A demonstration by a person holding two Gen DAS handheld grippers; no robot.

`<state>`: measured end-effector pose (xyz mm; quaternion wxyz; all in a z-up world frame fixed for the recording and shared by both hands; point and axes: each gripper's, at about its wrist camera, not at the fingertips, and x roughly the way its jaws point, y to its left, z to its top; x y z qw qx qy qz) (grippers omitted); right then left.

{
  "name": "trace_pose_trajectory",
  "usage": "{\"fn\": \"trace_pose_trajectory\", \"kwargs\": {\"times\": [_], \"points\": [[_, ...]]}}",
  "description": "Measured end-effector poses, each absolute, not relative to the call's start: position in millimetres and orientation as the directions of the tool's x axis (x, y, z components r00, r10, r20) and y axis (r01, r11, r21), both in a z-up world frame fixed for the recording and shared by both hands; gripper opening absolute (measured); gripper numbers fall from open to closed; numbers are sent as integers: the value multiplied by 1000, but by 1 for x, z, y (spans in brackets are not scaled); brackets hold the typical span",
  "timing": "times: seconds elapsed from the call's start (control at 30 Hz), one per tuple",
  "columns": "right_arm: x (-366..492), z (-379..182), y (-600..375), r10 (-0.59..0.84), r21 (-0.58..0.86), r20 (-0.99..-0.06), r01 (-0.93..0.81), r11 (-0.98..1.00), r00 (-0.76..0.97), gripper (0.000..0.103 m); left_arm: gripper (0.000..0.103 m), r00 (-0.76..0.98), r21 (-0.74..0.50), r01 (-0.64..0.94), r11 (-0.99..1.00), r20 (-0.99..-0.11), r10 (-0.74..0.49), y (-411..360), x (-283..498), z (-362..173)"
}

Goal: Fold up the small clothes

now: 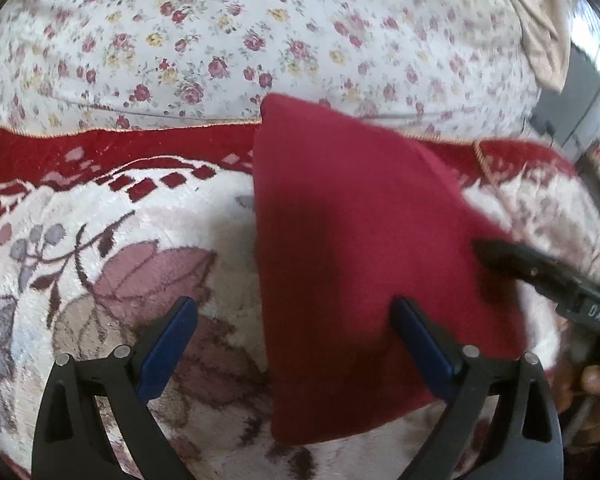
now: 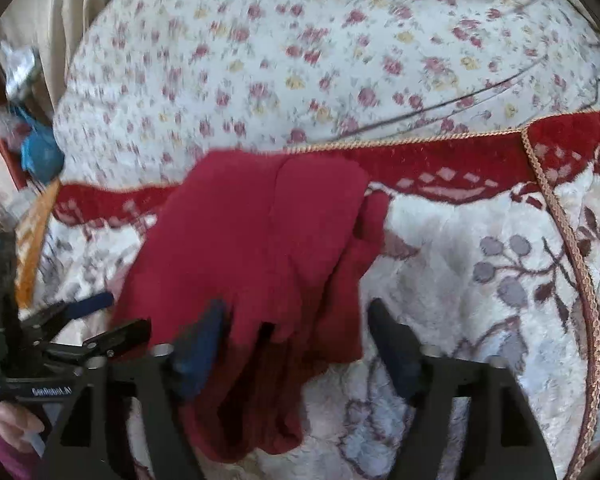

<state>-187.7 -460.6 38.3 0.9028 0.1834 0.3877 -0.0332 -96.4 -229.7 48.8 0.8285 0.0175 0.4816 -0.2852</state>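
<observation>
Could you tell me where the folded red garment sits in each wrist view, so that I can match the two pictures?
Left wrist view: the red garment fills the centre right, running from the blanket's red border down between the open fingers.
Right wrist view: the red garment lies centre left, its near edge between the open fingers.
Shared landmark: the red blanket border below the floral sheet.

The left gripper (image 1: 292,320) points steeply downward, jaws spread wide, its blue pads (image 1: 168,344) pressing on nothing. The right gripper (image 2: 296,332) angles down likewise, jaws wide apart, blurred. In the left wrist view it enters at four o'clock, a hand (image 1: 596,392) gripping its handle.
</observation>
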Motion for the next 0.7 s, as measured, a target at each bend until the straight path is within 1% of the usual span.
{"fn": "trace_pose_trajectory", "kwargs": {"times": [0.03, 0.13, 0.2, 0.3, 0.33, 0.4, 0.47, 0.6, 0.63, 0.67, 0.7], "points": [[-186, 37, -468, 99, 334, -705, 206, 920, 703, 90, 99, 371, -272, 478, 835, -799, -473, -228, -93, 53], [-176, 24, -490, 189, 445, -687, 201, 873, 702, 92, 99, 368, -343, 434, 833, -777, -511, -223, -76, 59], [-166, 17, -496, 244, 502, -671, 186, 845, 700, 92, 99, 358, -368, 418, 831, -774, -522, -223, -66, 55], [-148, 10, -494, 284, 510, -664, 142, 848, 692, 92, 99, 303, -398, 403, 824, -792, -530, -229, -53, 38], [-142, 6, -494, 300, 517, -666, 132, 846, 683, 92, 102, 288, -409, 403, 818, -792, -538, -229, -52, 34], [-133, -5, -496, 341, 559, -659, 132, 819, 671, 94, 103, 248, -445, 403, 800, -788, -564, -232, -46, 25], [-130, -10, -499, 357, 595, -630, 134, 792, 690, 97, 103, 217, -473, 397, 787, -784, -581, -235, -42, 18], [-127, -8, -493, 359, 595, -612, 111, 796, 704, 97, 103, 221, -461, 419, 783, -784, -580, -243, -43, 15], [-125, -7, -488, 369, 592, -610, 93, 800, 701, 89, 103, 226, -454, 420, 786, -786, -575, -244, -44, 15], [-124, -6, -485, 379, 592, -611, 84, 801, 695, 78, 103, 227, -452, 421, 786, -787, -574, -244, -45, 16], [-123, -3, -480, 372, 583, -621, 89, 808, 690, 76, 93, 221, -454, 428, 781, -786, -578, -245, -48, 18]]}}
